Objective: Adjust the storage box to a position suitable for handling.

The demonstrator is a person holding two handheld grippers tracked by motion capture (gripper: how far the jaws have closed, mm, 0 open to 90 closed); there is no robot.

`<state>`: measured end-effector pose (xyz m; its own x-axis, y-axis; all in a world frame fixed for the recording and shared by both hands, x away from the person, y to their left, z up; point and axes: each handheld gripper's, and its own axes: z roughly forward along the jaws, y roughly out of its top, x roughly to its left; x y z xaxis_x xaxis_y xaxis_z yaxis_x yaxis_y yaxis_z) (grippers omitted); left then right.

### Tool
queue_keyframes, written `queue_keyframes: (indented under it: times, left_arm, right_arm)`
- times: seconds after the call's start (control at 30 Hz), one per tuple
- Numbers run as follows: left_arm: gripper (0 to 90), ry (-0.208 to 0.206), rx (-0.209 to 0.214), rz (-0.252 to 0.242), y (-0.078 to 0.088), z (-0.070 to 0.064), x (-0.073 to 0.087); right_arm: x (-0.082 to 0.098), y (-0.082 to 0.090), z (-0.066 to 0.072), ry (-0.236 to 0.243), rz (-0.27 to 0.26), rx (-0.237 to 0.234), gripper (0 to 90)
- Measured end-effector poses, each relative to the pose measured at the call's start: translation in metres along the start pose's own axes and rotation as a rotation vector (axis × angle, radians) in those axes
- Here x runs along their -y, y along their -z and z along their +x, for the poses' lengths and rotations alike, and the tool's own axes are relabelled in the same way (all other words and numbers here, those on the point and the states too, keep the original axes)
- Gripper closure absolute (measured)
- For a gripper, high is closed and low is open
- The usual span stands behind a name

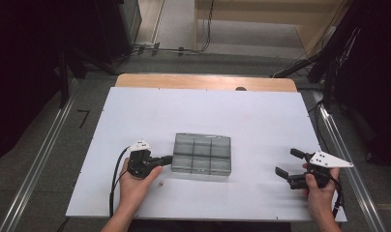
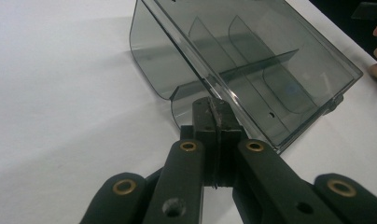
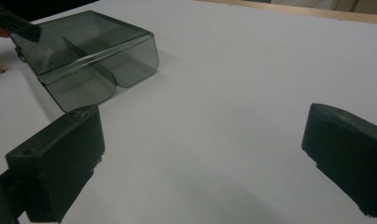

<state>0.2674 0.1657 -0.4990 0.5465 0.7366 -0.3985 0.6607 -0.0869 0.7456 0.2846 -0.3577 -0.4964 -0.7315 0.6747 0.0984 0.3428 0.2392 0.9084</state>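
**Left gripper at the box edge, right one waiting**

Table (image 1: 261, 121): white top, nearly bare. A smoky clear plastic box (image 1: 202, 153) sits a little toward the person's side of the middle, lid down flat.

Box contents: dividers split it into six cells, two rows of three. Through the lid every cell I can make out looks empty, though the tint hides detail.

Left gripper (image 1: 167, 159): jaws clenched together, tips touching the box's left edge. From the left gripper view the tips (image 2: 213, 108) meet right at the lid's rim; whether a thin lip is pinched between them I cannot tell.

Right gripper (image 1: 287, 164): well off to the right of the box, jaws spread wide, nothing between them.

A tiny pale scrap (image 1: 160, 182) lies on the table just beside the left hand; too small to identify.

Judgement on the step: this looks like working the lid or sliding the box. It is light and would skate on the smooth top, so the left should push or lift slowly, low on the rim. Bringing the right in against the far side first would steady it.
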Motion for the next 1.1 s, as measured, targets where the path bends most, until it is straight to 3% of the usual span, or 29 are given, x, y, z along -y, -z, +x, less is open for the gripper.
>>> queue_keyframes:
  times: [0.17, 0.37, 0.5, 0.57, 0.67, 0.87, 0.93, 1.0, 1.03, 1.1]
  left_arm:
    - [90.0, 0.002, 0.001, -0.002, -0.004, -0.002, -0.001]
    - [90.0, -0.013, 0.002, 0.001, -0.007, -0.007, -0.001]
    - [90.0, -0.019, 0.005, 0.005, -0.008, -0.009, -0.001]
    - [90.0, -0.025, 0.009, 0.006, -0.009, -0.010, -0.001]
    - [90.0, -0.031, 0.008, 0.008, -0.010, -0.012, -0.002]
    - [90.0, -0.039, 0.011, 0.009, -0.012, -0.015, -0.002]
    - [90.0, -0.042, 0.012, 0.009, -0.013, -0.014, -0.002]
    - [90.0, -0.050, 0.012, 0.007, -0.013, -0.014, -0.002]
    - [90.0, -0.053, 0.011, 0.008, -0.013, -0.014, -0.002]
    - [90.0, -0.057, 0.008, 0.008, -0.013, -0.015, -0.002]
  right_arm:
    - [-0.009, -0.004, 0.014, 0.030, 0.002, -0.032, 0.0]
    - [-0.021, -0.009, 0.028, 0.006, 0.001, -0.062, 0.0]
    - [-0.028, -0.015, 0.039, 0.017, 0.009, -0.124, 4.0]
    - [-0.032, -0.018, 0.046, 0.023, 0.018, -0.177, 4.6]
    - [-0.036, -0.022, 0.054, 0.020, 0.010, -0.208, 13.2]
    - [-0.037, -0.034, 0.064, 0.008, 0.075, -0.232, 28.5]
    - [-0.038, -0.037, 0.068, -0.003, 0.094, -0.226, 38.4]
    - [-0.039, -0.040, 0.075, -0.004, 0.095, -0.236, 58.1]
    - [-0.039, -0.040, 0.075, -0.004, 0.095, -0.236, 58.1]
    - [-0.038, -0.042, 0.079, 0.013, 0.105, -0.217, 68.2]
